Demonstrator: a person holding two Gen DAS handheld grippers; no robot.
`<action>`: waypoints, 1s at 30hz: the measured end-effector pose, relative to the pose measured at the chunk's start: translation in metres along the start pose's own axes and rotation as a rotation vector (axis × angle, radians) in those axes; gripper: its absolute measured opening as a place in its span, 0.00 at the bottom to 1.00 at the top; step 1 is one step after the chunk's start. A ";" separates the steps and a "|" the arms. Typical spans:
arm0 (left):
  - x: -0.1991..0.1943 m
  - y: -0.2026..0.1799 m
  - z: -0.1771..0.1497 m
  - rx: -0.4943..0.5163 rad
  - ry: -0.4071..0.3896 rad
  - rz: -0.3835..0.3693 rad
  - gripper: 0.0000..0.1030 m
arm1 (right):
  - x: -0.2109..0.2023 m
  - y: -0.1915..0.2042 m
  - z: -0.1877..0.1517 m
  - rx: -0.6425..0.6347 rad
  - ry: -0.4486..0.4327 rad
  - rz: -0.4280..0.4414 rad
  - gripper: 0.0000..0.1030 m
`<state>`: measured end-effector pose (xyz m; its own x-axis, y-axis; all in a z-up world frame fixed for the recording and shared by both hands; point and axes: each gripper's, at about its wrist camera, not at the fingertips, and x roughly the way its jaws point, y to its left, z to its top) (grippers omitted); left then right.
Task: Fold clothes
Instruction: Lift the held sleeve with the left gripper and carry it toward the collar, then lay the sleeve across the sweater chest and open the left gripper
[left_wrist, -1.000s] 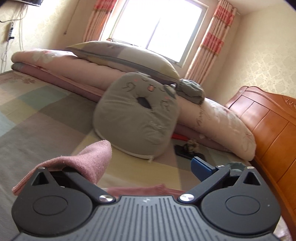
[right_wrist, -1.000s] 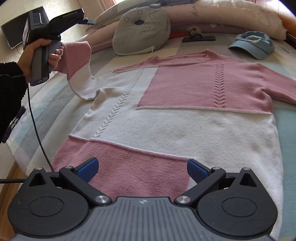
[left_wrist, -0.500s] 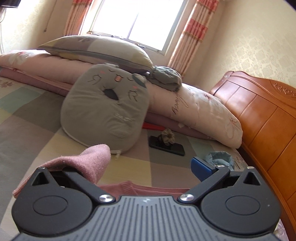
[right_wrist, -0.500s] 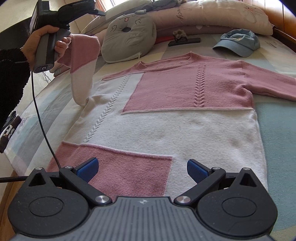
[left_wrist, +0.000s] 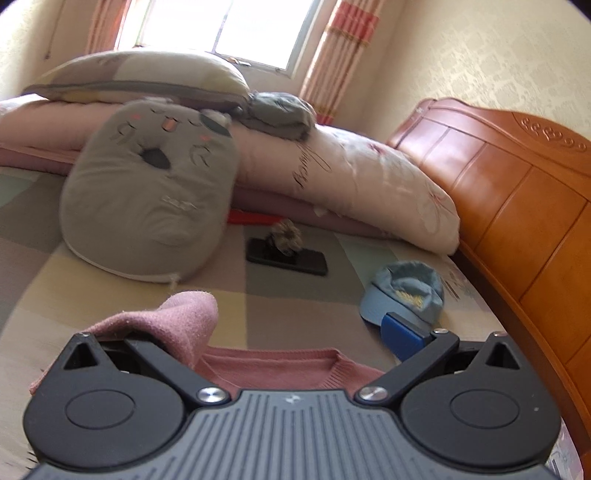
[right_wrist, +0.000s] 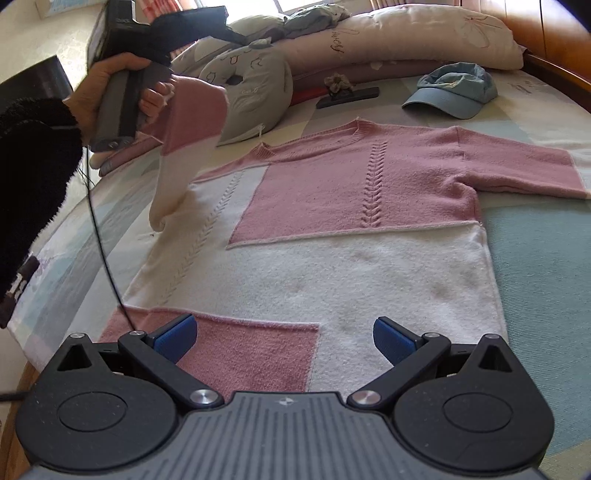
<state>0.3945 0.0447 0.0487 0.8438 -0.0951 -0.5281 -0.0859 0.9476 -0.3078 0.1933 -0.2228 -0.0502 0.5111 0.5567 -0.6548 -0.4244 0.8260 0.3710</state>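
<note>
Left gripper (right_wrist: 207, 22) lifts the sweater (right_wrist: 332, 236) sleeve (right_wrist: 184, 140); jaw grip cannot be told. Right gripper (right_wrist: 284, 334), jaws wide and empty, hovers over the hem.

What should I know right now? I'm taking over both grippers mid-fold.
Left gripper: jaws apart, the raised sleeve draped over one finger, lifted off the bed.
Right gripper: jaws open, empty, hovering over the hem of the sweater.
The sweater lies spread flat on the bed, and the other sleeve is stretched out sideways.
Done: no fold is laid down yet.
Left: probably lay the raised sleeve across the body, fold the other sleeve in, then fold the body.
</note>
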 end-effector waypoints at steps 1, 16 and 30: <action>0.004 -0.002 -0.002 0.000 0.008 -0.004 0.99 | -0.001 -0.001 0.000 0.004 -0.003 0.000 1.00; 0.051 -0.017 -0.049 -0.015 0.091 -0.069 0.99 | -0.003 -0.011 0.000 0.034 -0.018 -0.026 1.00; 0.090 -0.013 -0.110 0.004 0.273 -0.117 0.99 | 0.001 -0.012 0.000 0.041 -0.004 -0.067 1.00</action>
<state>0.4132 -0.0093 -0.0821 0.6744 -0.2821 -0.6824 0.0063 0.9263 -0.3767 0.1993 -0.2324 -0.0554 0.5403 0.5002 -0.6767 -0.3581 0.8644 0.3530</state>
